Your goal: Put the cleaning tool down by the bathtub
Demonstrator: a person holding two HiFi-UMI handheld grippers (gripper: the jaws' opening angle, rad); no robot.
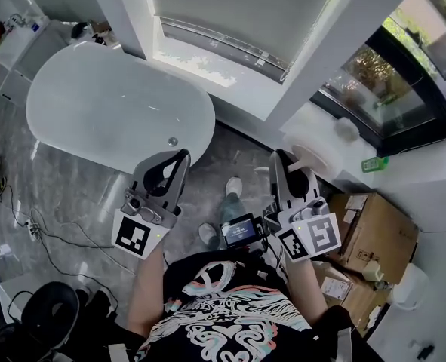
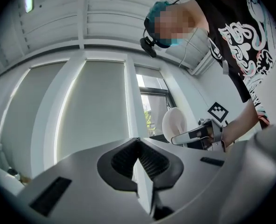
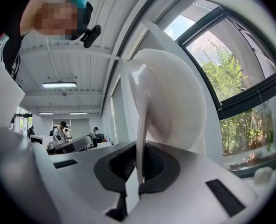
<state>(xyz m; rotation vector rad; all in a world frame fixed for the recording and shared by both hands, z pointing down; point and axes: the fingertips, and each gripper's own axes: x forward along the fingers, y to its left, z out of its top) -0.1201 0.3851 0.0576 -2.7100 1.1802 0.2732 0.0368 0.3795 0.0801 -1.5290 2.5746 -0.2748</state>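
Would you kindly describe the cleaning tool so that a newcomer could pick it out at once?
Start at the white oval bathtub and look right, past the window pillar, to the right claw. Clamped in it is the cleaning tool: a thin pale handle topped by a broad, rounded white head, the only thing gripped in a claw.

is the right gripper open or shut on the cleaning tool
Shut on it. The right gripper pinches the thin white stem of the cleaning tool between its jaws, with no gap on either side.
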